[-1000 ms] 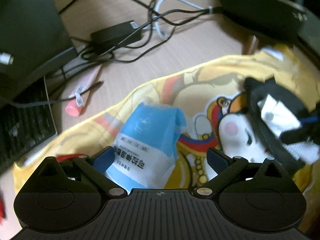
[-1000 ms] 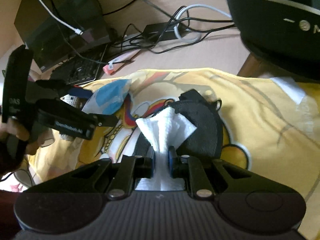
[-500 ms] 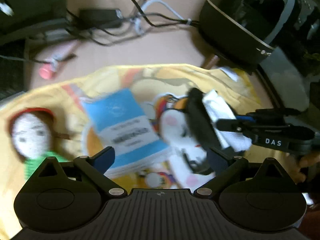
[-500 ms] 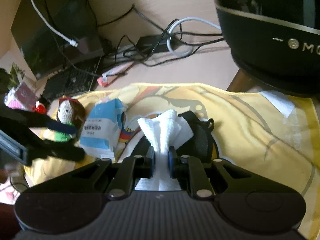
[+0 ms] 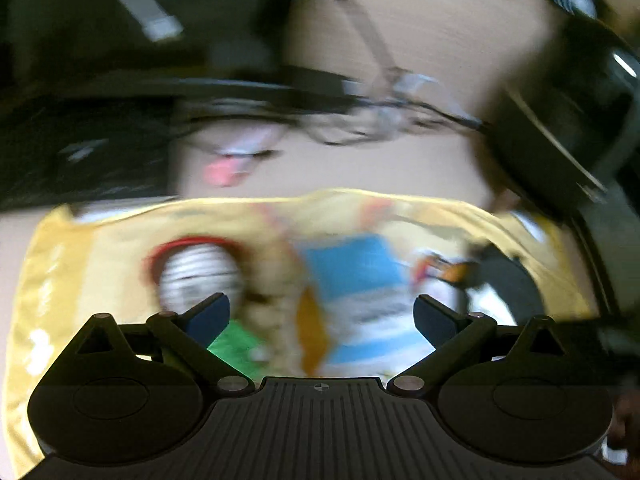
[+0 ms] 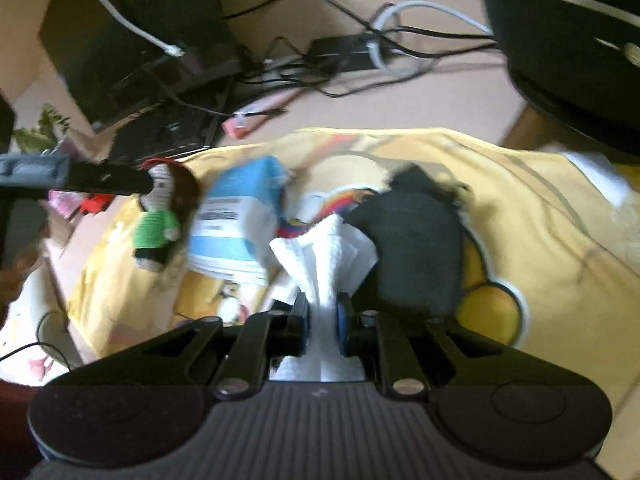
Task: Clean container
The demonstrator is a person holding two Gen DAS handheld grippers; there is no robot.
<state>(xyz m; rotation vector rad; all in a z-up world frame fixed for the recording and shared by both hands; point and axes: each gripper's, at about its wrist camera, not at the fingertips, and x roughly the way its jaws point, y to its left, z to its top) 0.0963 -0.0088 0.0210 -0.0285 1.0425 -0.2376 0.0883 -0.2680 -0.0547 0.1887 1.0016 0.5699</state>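
- Black container (image 6: 416, 240) lies on the yellow cartoon cloth (image 6: 560, 216), just ahead of the right gripper (image 6: 322, 314) and a little to its right.
- It is a dark, soft-looking thing. Blur hides its shape and which way its long side runs.
- White paper towel (image 6: 324, 256) is pinched tight between the right gripper's fingers. Its loose top fans out and looks to touch the container's left edge.
- Left gripper (image 5: 322, 314) has its fingers spread wide, with nothing between them. Its view is very blurry.
- From the left gripper, the container (image 5: 508, 280) sits far off to the right. So the right gripper is the nearer one.
- Blue and white tissue pack (image 6: 236, 220) and a small knitted doll (image 6: 160, 216) lie on the cloth to the left of the container.
- I guess wiping would mean pushing the towel forward and a bit right. I cannot tell how clean the container is.
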